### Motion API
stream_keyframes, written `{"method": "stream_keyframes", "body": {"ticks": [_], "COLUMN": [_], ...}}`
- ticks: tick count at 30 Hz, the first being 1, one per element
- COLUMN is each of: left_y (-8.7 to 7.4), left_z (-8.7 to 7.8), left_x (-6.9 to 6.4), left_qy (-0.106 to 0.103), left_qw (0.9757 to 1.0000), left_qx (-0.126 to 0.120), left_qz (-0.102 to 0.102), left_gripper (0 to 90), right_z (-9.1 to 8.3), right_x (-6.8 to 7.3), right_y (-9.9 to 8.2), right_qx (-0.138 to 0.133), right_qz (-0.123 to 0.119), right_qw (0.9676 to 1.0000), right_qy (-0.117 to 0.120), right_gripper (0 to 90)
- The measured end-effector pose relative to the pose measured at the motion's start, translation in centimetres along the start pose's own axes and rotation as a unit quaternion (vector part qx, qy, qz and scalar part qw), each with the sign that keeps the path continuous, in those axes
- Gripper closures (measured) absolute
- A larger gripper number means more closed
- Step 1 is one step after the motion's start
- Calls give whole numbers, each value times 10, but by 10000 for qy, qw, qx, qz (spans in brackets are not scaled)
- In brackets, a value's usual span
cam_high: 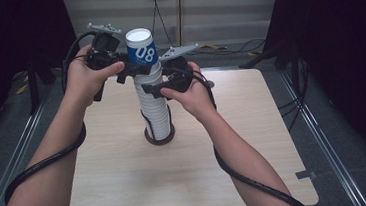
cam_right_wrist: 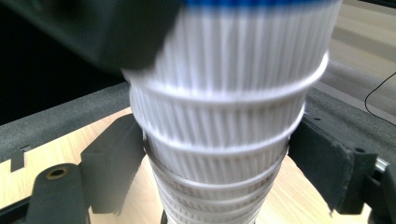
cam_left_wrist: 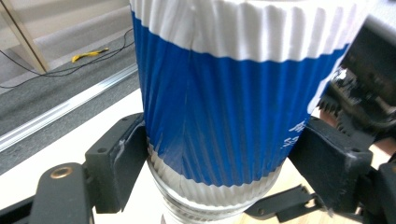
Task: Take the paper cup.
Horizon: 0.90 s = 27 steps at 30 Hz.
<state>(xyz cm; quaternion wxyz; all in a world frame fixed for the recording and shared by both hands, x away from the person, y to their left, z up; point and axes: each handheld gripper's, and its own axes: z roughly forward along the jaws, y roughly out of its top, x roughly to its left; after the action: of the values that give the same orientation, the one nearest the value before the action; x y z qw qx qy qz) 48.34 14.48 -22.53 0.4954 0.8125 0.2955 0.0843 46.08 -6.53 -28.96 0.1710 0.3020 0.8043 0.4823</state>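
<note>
While the tall stack of white ribbed paper cups [cam_high: 154, 110] stands straight up on the table [cam_high: 127, 178], the left gripper [cam_high: 127, 70] squeezes the blue-and-white top cup [cam_high: 141, 49]. In the left gripper view, both jaws press that top cup [cam_left_wrist: 224, 107]. In the right gripper view, the jaws clamp the stack [cam_right_wrist: 219, 154] lower down.

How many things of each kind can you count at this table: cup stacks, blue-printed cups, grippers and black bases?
Stack of inverted white ribbed paper cups: 1
Blue-and-white cup topping the stack: 1
Grippers: 2, left gripper, right gripper
Black round base: 1
Total: 5
</note>
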Motion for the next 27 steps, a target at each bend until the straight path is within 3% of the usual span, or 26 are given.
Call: {"method": "stream_keyframes", "body": {"ticks": [18, 27], "left_y": [-1, -2], "left_z": [2, 2], "left_x": [-2, -3], "left_qy": [37, 10], "left_qw": [9998, 9997], "left_qx": [136, 137], "left_qz": [153, 192], "left_gripper": [211, 211], "right_z": [-4, -1], "right_x": [1, 3], "right_y": [1, 7], "right_qx": [-74, -180], "right_qz": [-3, 178], "right_qw": [10000, 9997], "right_qy": [51, -42], "right_gripper": [151, 121]}}
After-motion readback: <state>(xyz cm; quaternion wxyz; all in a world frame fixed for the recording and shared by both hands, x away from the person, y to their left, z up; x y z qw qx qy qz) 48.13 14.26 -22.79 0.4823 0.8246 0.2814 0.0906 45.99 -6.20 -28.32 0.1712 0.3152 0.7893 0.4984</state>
